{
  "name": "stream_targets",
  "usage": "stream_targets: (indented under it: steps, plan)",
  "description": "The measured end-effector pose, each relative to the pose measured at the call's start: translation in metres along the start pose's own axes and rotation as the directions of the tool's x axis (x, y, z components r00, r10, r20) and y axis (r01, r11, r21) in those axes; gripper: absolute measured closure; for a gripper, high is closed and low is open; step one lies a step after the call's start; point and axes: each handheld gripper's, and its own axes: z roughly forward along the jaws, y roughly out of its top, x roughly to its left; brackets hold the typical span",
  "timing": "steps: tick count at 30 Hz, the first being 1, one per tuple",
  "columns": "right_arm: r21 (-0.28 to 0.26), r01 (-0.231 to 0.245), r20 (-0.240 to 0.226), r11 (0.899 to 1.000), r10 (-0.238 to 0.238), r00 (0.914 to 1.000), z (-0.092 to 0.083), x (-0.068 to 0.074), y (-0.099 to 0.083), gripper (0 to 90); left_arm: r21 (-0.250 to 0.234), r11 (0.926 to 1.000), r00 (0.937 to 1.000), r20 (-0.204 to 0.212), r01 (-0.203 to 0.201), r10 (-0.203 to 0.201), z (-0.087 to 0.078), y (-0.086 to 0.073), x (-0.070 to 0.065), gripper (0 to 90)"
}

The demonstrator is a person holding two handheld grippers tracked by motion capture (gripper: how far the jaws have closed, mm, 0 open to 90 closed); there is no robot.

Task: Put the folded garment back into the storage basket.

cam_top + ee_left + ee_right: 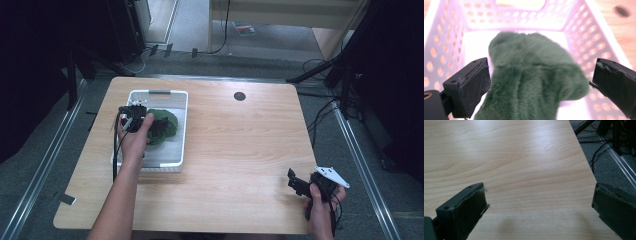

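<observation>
A green furry cloth (531, 82), bunched and plush, lies in the white perforated basket (596, 47), between the wide-apart jaws of the left tongs (540, 82). This looks like the grasp step; next they must close on it. The right tongs (539, 212), also apart, hover empty over the desk (511, 157).

High view overhead, facing forward-down on table (235, 150); left gripper view close inside basket (579, 30) — shared with high view.

A dark round hole (239, 96) is seen near the bench's (240, 150) far edge; cables (325, 117) are strewn across the grey floor (280, 62).
</observation>
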Motion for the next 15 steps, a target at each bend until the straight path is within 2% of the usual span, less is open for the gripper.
stream_targets:
  steps: [4, 9, 15]
  plan:
    - [-0.005, 0.003, 0.001, 1.0, -0.003, 1.0, 0.0, 0.0, 0.0, 0.0, -0.07, 0.9973, 0.9991, 0.034, -0.022, 0.025, -0.017, 0.001, -0.005, 1.9]
    - [-0.009, 0.001, 0.003, 1.0, -0.001, 1.0, -0.001, 0.0, 0.0, 0.0, -0.129, 0.9902, 0.9961, 0.062, -0.054, 0.062, -0.035, -0.002, -0.011, 1.9]
    - [-0.006, 0.002, 0.005, 1.0, -0.002, 1.0, -0.001, 0.001, 0.0, 0.0, -0.18, 0.9819, 0.9909, 0.109, -0.058, 0.079, -0.052, -0.011, -0.01, 1.9]
